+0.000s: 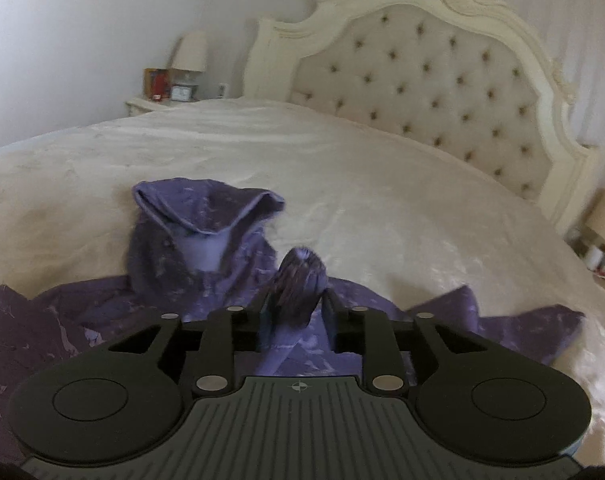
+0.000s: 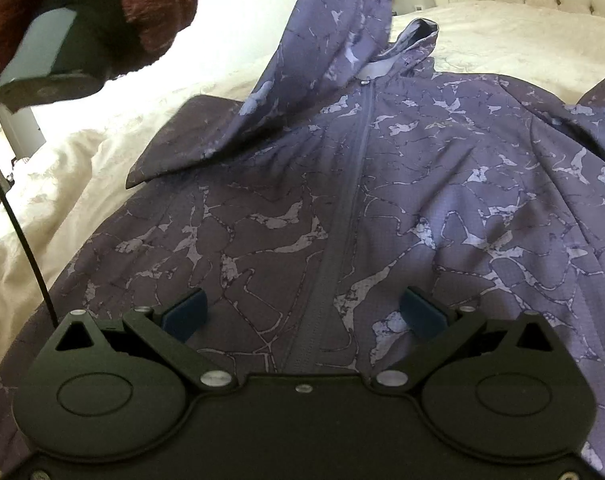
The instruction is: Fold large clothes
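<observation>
Left wrist view: 1 purple jacket (image 1: 206,248) on cream bed (image 1: 382,200), 1 headboard (image 1: 442,80). My left gripper (image 1: 296,312) barely parted around sleeve (image 1: 300,280); right gripper (image 2: 302,312) wide, empty.

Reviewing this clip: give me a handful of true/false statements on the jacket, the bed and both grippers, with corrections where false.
1. The purple jacket lies on a cream bedspread. True.
2. The jacket's front zipper is undone and the front lies open. False: the zipper runs closed up the front.
3. The left gripper has a sleeve between its fingers. True: bunched purple fabric sits there.
4. The right gripper is clamped on the hem. False: its jaws stand wide apart above the jacket, with nothing pinched.
5. The hood lies toward the tufted headboard side. True.
6. The bed has a plain wooden headboard. False: it is button-tufted in a carved cream frame.
</observation>
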Demonstrator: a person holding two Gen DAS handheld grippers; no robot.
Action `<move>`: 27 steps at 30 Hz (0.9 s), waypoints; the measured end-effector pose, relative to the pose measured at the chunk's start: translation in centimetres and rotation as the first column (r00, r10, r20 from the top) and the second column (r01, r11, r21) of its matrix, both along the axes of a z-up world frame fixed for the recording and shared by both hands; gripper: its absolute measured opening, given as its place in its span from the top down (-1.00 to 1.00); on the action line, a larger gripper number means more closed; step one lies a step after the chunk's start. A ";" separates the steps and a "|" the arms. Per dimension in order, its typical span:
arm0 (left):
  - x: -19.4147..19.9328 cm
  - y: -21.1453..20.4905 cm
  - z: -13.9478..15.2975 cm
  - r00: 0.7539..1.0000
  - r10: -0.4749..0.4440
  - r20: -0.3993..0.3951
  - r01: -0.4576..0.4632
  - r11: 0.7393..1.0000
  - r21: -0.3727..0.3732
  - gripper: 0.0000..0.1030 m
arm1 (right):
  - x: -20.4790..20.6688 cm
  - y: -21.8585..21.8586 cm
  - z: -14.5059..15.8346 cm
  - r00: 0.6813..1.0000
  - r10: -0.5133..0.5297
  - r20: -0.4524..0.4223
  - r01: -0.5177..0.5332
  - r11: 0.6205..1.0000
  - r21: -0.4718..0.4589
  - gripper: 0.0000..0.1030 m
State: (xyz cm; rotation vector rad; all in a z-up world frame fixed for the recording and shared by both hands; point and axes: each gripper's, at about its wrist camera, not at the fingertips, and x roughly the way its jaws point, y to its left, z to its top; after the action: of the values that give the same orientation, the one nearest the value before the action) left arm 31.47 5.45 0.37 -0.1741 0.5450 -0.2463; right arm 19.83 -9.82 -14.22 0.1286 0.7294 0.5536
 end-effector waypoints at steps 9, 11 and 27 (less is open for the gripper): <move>-4.6 0.6 1.9 0.992 -0.054 0.116 0.048 0.997 0.054 0.14 | 0.2 -0.8 0.0 1.000 -0.001 -0.020 0.002 0.999 0.053 -0.99; -5.7 1.2 1.6 0.994 -0.037 0.104 0.028 0.996 0.086 0.12 | 0.3 -0.9 0.2 1.000 0.002 -0.029 0.000 0.999 0.053 -0.99; -7.3 13.3 -8.4 0.947 0.268 -0.179 -0.222 0.944 0.242 0.11 | 6.1 -4.5 3.3 0.969 -0.211 -0.130 0.225 0.968 0.113 -0.99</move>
State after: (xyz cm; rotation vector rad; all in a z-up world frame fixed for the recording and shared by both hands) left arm 24.12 18.77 -8.02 -0.0517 0.7491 0.0792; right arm 25.93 -14.36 -10.90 0.3588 0.7822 0.3834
